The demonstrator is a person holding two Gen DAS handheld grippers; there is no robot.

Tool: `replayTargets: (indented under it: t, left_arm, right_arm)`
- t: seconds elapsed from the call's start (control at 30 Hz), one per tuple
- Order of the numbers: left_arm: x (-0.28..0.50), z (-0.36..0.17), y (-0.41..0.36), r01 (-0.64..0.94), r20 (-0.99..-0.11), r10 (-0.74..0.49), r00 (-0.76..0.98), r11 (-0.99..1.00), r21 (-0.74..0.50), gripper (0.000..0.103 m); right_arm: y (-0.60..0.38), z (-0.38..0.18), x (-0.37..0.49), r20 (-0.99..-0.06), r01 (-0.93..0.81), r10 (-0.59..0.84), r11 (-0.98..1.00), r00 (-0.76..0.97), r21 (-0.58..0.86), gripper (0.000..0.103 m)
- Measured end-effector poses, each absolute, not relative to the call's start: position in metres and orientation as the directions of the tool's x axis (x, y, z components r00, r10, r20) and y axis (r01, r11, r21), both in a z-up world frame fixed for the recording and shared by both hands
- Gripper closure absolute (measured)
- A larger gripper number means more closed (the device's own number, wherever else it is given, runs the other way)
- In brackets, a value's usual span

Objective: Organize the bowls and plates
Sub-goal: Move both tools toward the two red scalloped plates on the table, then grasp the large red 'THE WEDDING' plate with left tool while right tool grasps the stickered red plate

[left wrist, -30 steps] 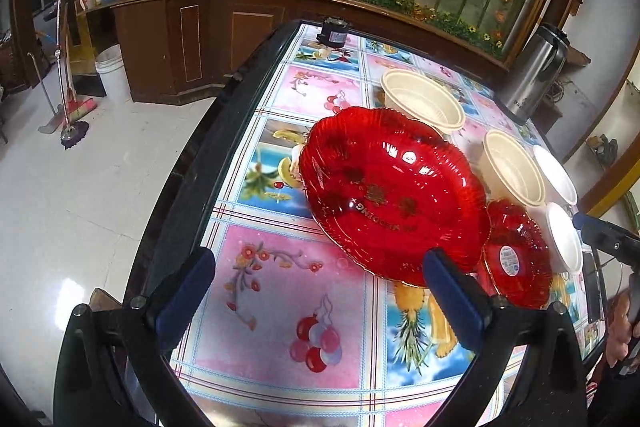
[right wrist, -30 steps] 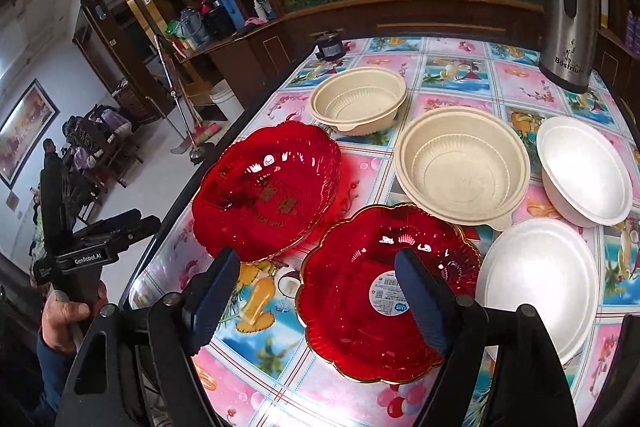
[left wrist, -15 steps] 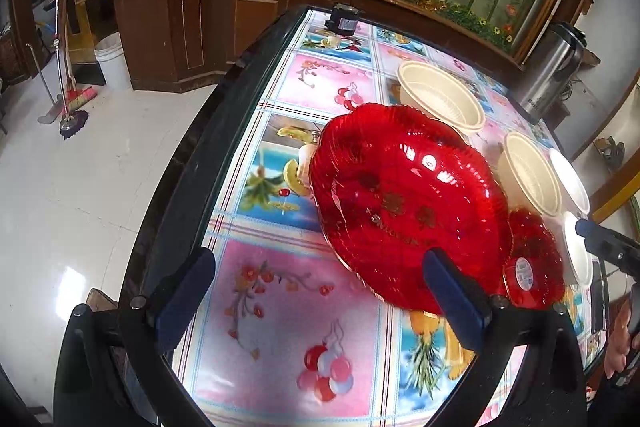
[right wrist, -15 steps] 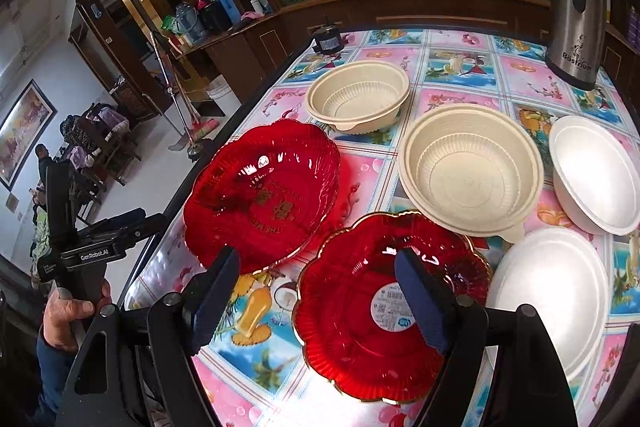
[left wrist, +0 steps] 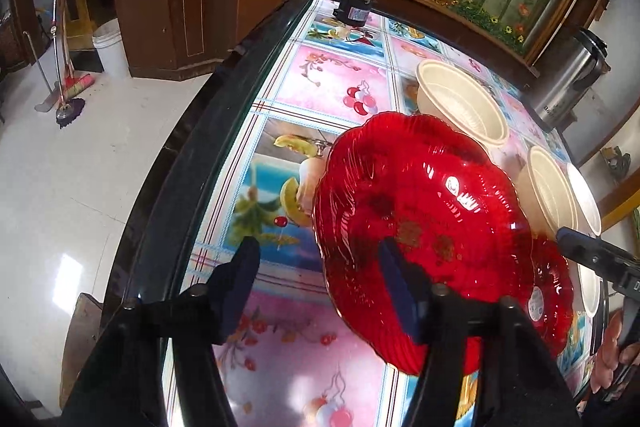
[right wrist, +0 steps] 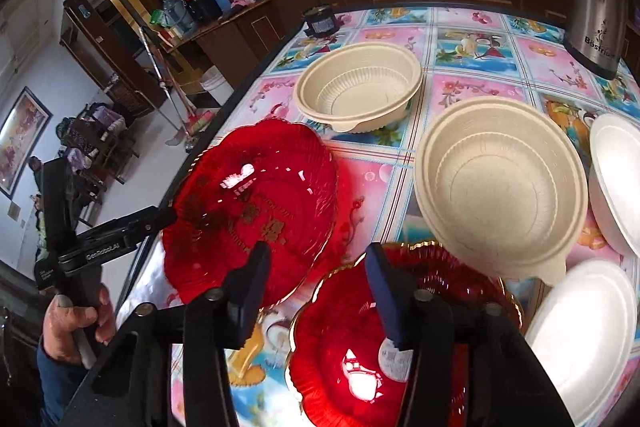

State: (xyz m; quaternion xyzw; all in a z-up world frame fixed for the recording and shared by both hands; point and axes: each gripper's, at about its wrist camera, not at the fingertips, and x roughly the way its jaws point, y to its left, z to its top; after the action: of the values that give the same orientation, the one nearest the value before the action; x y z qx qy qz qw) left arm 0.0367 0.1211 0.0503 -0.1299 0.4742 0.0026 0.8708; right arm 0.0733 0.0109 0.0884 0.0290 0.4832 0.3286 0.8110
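Observation:
A large red glass plate (left wrist: 440,195) lies near the table's left edge, seen from the other side as (right wrist: 260,187). My left gripper (left wrist: 318,283) reaches down at its near rim. Its jaws are closing, with the rim between them and the pads apart from it. A smaller red plate (right wrist: 340,367) with a white sticker lies beside it. My right gripper (right wrist: 318,287) hangs over that plate's far rim. Its jaws are closing too, with the rim in the gap and no pad touching. Each view catches the other gripper, the right gripper (left wrist: 592,255) and the left gripper (right wrist: 120,235).
Two beige bowls (right wrist: 360,87) (right wrist: 500,187) stand behind the plates. Two white foam bowls (right wrist: 616,179) (right wrist: 584,339) sit at the right. A steel kettle (right wrist: 596,7) stands at the far right corner. The dark table edge (left wrist: 188,163) drops to a tiled floor.
Both grippers have moved forward and down toward the red plates, and the jaws of both have narrowed. The plates and bowls have not moved.

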Motion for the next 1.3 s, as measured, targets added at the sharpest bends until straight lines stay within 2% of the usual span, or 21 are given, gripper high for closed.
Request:
replayTargets:
  t: [0.13,0.27,0.33,0.47,0.53,0.63,0.87,1.3]
  left_arm:
    - [0.044,0.044,0.124,-0.126,-0.831,-0.135,0.539,0.963,-0.239,0.049]
    - [0.049,0.039,0.123,-0.121,-0.834,-0.139,0.533,0.964,-0.238,0.052]
    - [0.052,0.037,0.121,-0.114,-0.833,-0.148,0.533,0.963,-0.244,0.06]
    - [0.057,0.035,0.119,-0.11,-0.834,-0.151,0.53,0.963,-0.244,0.067]
    - [0.058,0.033,0.117,-0.106,-0.834,-0.154,0.53,0.963,-0.246,0.077]
    - [0.061,0.031,0.114,-0.101,-0.836,-0.151,0.528,0.966,-0.238,0.083]
    - [0.06,0.032,0.108,-0.09,-0.834,-0.143,0.532,0.97,-0.224,0.083]
    - [0.037,0.043,0.116,-0.103,-0.825,-0.117,0.552,0.973,-0.206,0.083]
  right_arm:
    - [0.017,0.08,0.083,-0.774,-0.493,0.544,0.795,0.322,0.354,0.051]
    - [0.021,0.069,0.093,-0.784,-0.478,0.538,0.801,0.311,0.36,0.06]
    - [0.022,0.065,0.098,-0.787,-0.475,0.537,0.802,0.304,0.363,0.063]
    - [0.024,0.058,0.103,-0.786,-0.469,0.543,0.8,0.296,0.375,0.067]
    - [0.026,0.055,0.105,-0.788,-0.469,0.54,0.8,0.294,0.374,0.072]
    - [0.029,0.051,0.107,-0.792,-0.461,0.537,0.804,0.29,0.376,0.076]
    - [0.033,0.048,0.105,-0.78,-0.458,0.566,0.787,0.268,0.414,0.089]
    - [0.034,0.056,0.087,-0.769,-0.466,0.585,0.773,0.259,0.431,0.089]
